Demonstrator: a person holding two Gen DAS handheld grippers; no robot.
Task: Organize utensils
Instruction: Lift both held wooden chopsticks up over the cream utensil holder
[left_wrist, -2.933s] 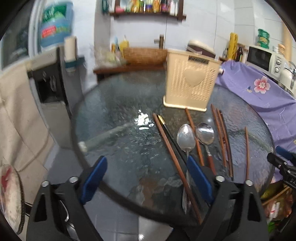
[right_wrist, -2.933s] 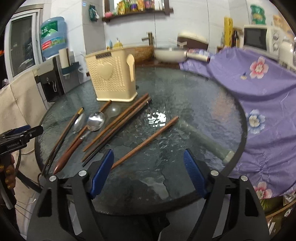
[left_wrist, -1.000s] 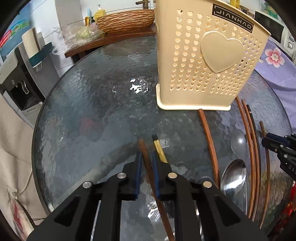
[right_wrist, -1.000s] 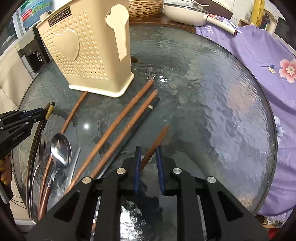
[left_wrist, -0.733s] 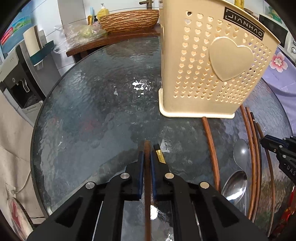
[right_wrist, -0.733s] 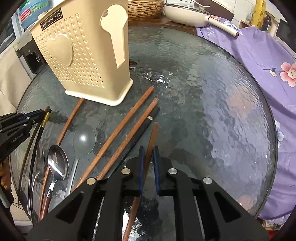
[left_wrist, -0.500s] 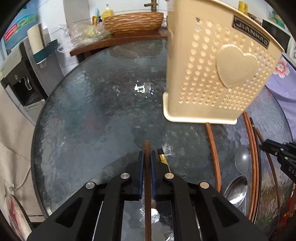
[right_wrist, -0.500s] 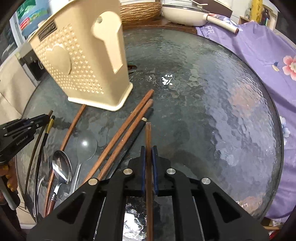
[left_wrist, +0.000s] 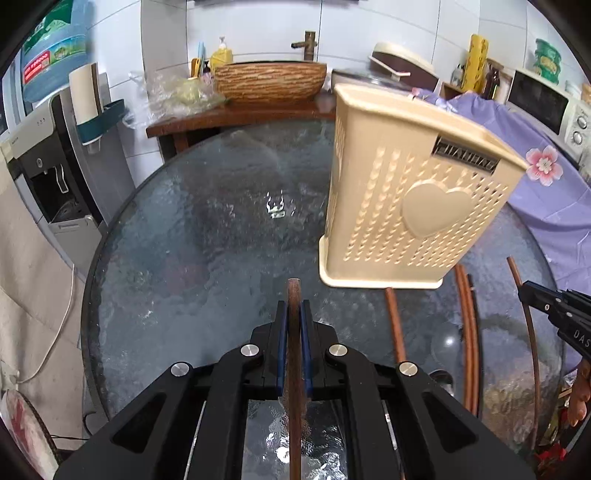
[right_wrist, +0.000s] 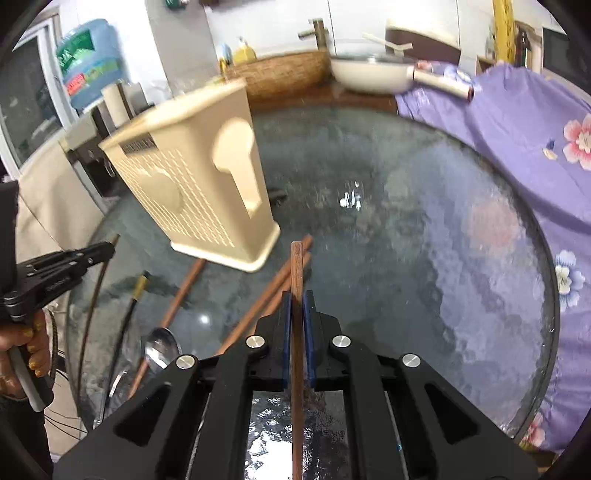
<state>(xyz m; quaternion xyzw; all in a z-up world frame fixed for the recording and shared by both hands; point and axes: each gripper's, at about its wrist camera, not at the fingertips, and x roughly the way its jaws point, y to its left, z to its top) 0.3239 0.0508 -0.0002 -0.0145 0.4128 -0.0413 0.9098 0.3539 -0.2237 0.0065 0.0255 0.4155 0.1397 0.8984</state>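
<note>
Your left gripper (left_wrist: 294, 317) now pinches one wooden chopstick (left_wrist: 294, 295) and your right gripper (right_wrist: 297, 314) another (right_wrist: 297, 266), both lifted off the glass table (left_wrist: 207, 236) they lay on a second ago, just short of the cream holder (left_wrist: 413, 206); dropping them in looks next.

Ahead and left of the left hand-held gripper (left_wrist: 294, 314) the glass table (left_wrist: 184, 236) lies bare, while the cream utensil holder (left_wrist: 410, 206) blocks ahead-right, with loose chopsticks (left_wrist: 467, 317) beyond it.
</note>
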